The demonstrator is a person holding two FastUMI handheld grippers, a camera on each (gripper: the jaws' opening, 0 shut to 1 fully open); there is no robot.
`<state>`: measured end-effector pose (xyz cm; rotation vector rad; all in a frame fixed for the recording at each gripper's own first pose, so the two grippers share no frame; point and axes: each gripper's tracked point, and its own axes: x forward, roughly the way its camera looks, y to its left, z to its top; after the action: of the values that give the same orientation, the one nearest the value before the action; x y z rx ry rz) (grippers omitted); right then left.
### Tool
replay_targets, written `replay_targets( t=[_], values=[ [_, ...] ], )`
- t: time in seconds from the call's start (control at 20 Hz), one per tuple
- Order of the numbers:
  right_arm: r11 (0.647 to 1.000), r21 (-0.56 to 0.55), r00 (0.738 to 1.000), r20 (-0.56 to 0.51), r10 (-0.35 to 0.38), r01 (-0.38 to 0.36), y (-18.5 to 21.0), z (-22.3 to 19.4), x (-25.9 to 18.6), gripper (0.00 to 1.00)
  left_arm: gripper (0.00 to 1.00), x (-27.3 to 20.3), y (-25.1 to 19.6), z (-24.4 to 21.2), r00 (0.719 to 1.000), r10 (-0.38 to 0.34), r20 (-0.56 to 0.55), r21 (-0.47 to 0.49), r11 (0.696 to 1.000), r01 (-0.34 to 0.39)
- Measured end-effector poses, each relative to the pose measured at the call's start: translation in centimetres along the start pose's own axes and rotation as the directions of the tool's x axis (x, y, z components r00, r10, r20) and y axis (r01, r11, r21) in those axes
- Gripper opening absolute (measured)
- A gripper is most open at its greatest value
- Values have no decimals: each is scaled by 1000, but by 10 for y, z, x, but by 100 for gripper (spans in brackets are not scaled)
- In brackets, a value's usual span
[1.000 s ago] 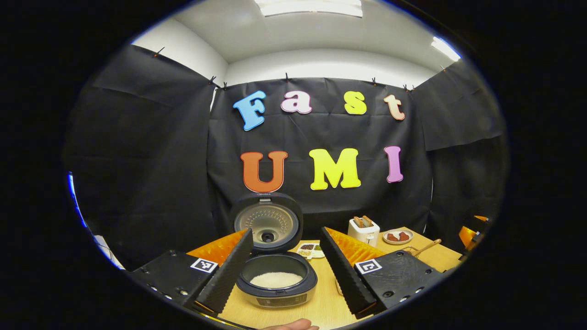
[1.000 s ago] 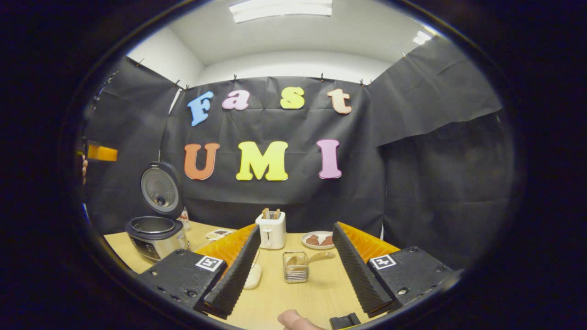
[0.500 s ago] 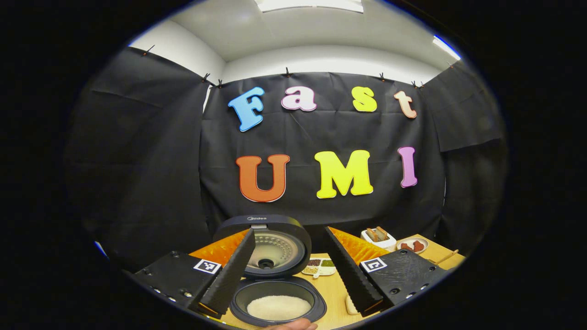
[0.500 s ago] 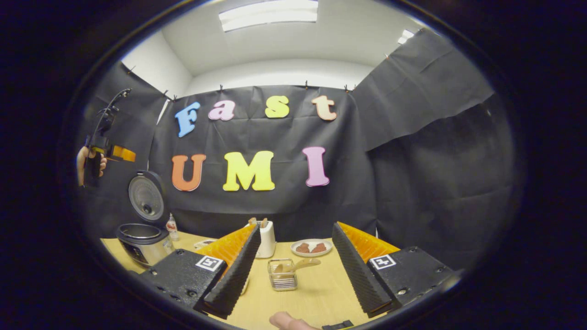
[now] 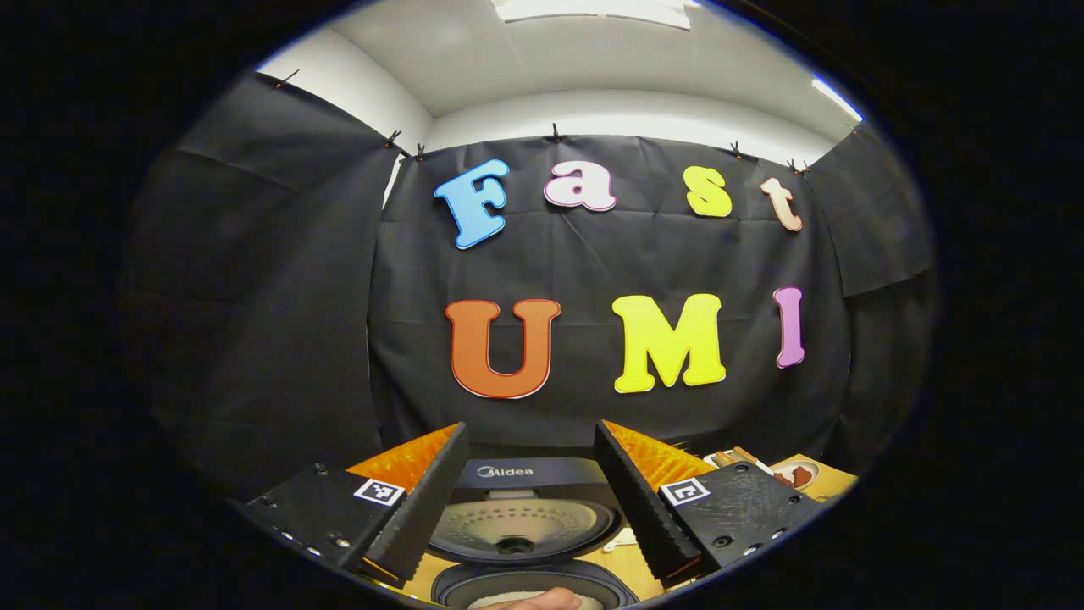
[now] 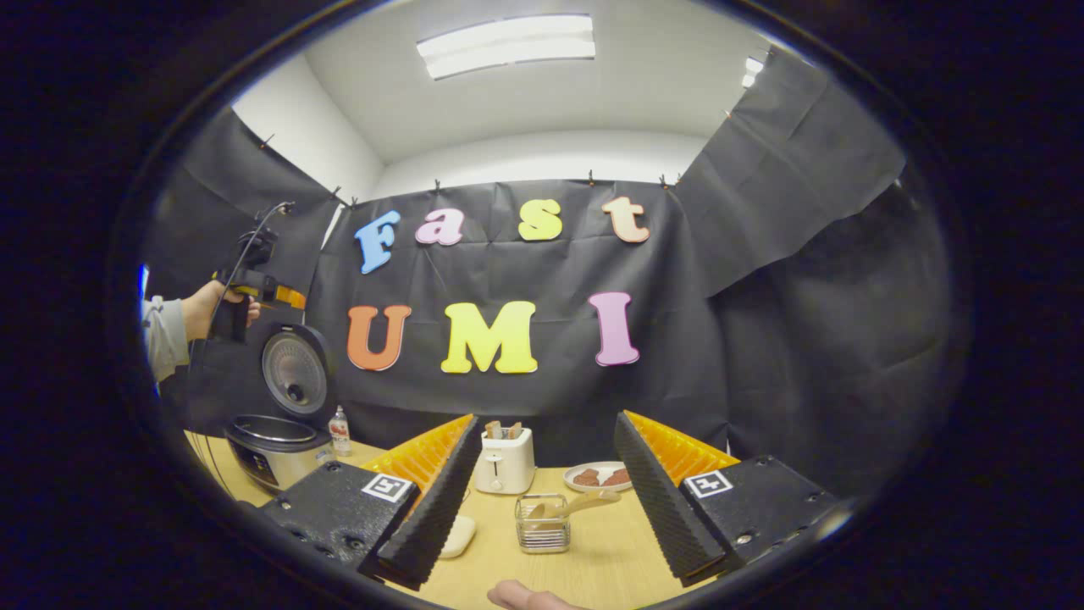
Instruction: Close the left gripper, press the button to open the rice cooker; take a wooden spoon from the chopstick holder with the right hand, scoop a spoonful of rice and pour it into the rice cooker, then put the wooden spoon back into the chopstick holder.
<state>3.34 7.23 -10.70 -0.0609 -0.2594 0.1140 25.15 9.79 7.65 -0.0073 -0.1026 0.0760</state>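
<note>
The rice cooker [image 6: 275, 439] stands at the table's left with its lid [image 6: 294, 373] raised. In the left gripper view that lid [image 5: 521, 517] sits just below my open left gripper [image 5: 529, 428], and the pot rim [image 5: 593, 585] with white rice lies at the bottom edge. A hand holds the left gripper [image 6: 262, 292] high above the cooker. My right gripper [image 6: 546, 419] is open and holds nothing. Ahead of it, between the fingers, stands the wire chopstick holder [image 6: 542, 525] with the wooden spoon [image 6: 580, 502] resting in it, handle to the right.
A white toaster [image 6: 504, 462] and a plate of food [image 6: 597, 476] stand behind the holder. A small bottle [image 6: 340, 430] is beside the cooker, and a pale flat object [image 6: 457, 536] lies by my right gripper's left finger. A fingertip [image 6: 521, 597] shows at the bottom.
The left gripper has risen and moved in over the cooker, which slid down in its view. The right gripper shifted slightly; spoon and holder stayed put. Both stayed open.
</note>
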Motion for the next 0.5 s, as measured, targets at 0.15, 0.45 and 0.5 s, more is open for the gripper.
replay_targets(
  t=[0.15, 0.45, 0.5],
  values=[
    [1000, -28, 1000, -9, 12, -12, 15, -8, 1, 100, 94, 28, 2, -9, 999, 10, -44, -40, 999, -12],
    [991, 18, 984, -114, 137, -136, 59, -25, -1, 100, 94, 63, 14, -40, 988, 46, -146, -79, 995, -58],
    [991, 12, 984, -116, 132, -132, 61, -24, -2, 100, 96, 65, 21, -42, 984, 55, -167, -67, 996, -67]
  ],
)
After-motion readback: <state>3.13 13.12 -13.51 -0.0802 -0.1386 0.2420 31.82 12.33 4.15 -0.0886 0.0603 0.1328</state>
